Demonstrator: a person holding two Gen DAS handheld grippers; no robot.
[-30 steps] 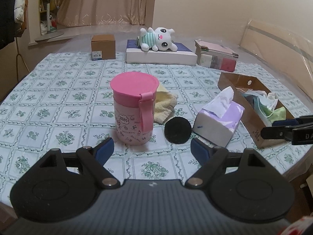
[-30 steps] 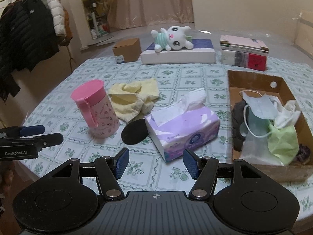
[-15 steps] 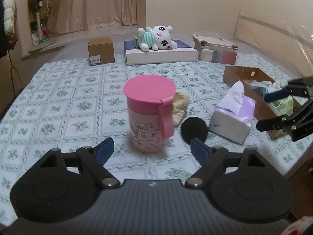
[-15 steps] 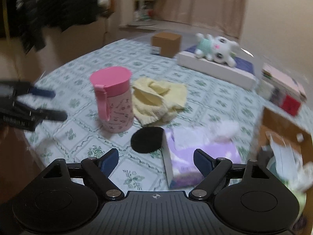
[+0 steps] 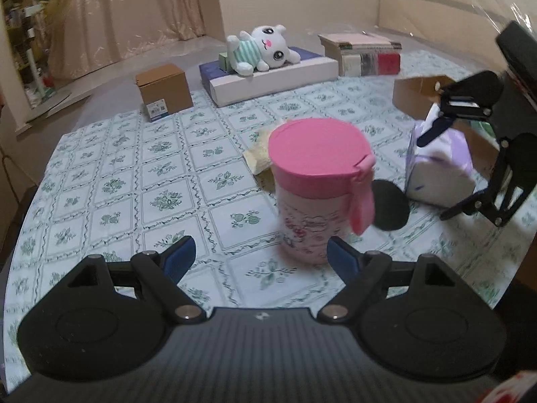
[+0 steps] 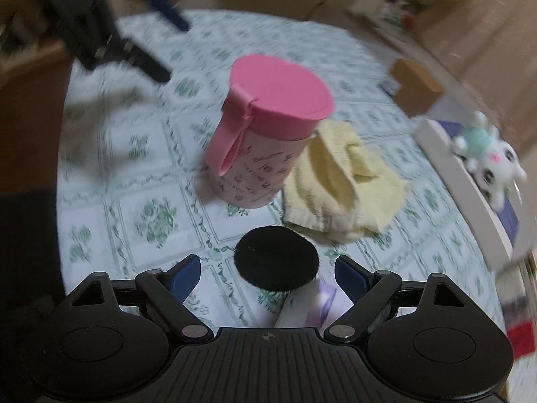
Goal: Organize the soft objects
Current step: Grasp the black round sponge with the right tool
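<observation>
Tabletop with a floral cloth (image 5: 141, 181) lay under both tongs: the left gripper (image 5: 260, 257) gaped empty, cup (image 5: 319, 188) at one o'clock, while the right gripper (image 6: 267, 273) was opening, empty, black pad (image 6: 276, 259) at twelve, yellow cloth (image 6: 345, 184) at one.

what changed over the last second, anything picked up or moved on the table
Nothing was picked up. The right gripper swung left across the table, rolled, and its empty jaws are opening over the black pad. The left gripper closed in on the pink cup, still open. Cup, yellow cloth, tissue box stayed put.
</observation>
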